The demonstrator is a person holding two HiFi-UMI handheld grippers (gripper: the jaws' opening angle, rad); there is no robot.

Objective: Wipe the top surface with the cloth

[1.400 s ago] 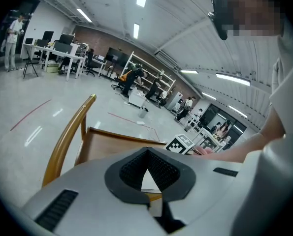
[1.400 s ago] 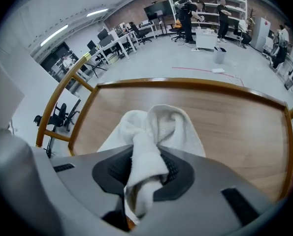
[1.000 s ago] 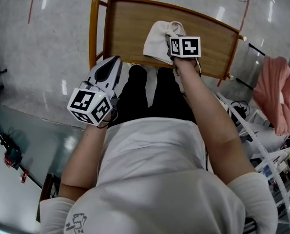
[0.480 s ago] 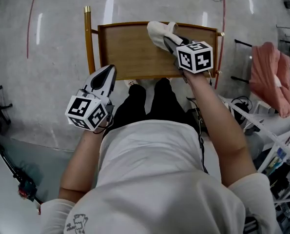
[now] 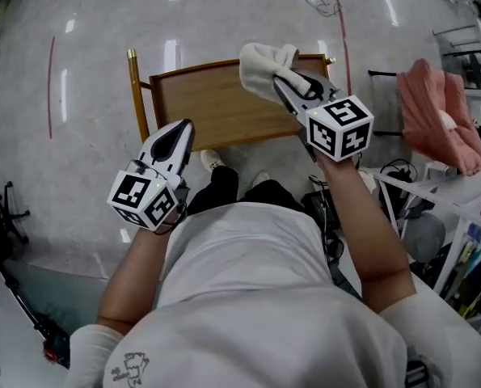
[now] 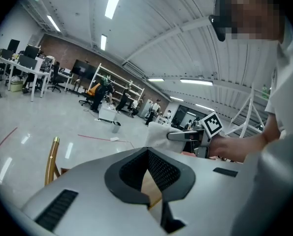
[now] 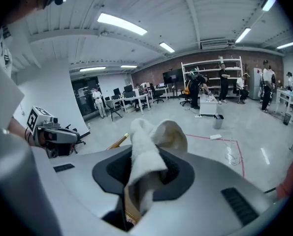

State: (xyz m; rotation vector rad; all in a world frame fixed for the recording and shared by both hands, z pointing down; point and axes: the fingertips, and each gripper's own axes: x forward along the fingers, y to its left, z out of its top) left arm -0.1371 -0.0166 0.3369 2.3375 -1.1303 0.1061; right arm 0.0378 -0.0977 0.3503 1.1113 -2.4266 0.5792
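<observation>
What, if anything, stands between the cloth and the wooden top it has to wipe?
Nothing visible. The right gripper clamps the cloth over the far right corner of the wooden top, whose surface is bare. The left gripper, shut and empty, is at the near left edge, aside.

A pink garment (image 5: 436, 111) is draped at the right, above a white rack (image 5: 465, 234). Red tape (image 5: 50, 87) marks the grey floor (image 5: 103, 23). Shelves (image 7: 212, 77) and desks (image 6: 18, 73) stand far off.
</observation>
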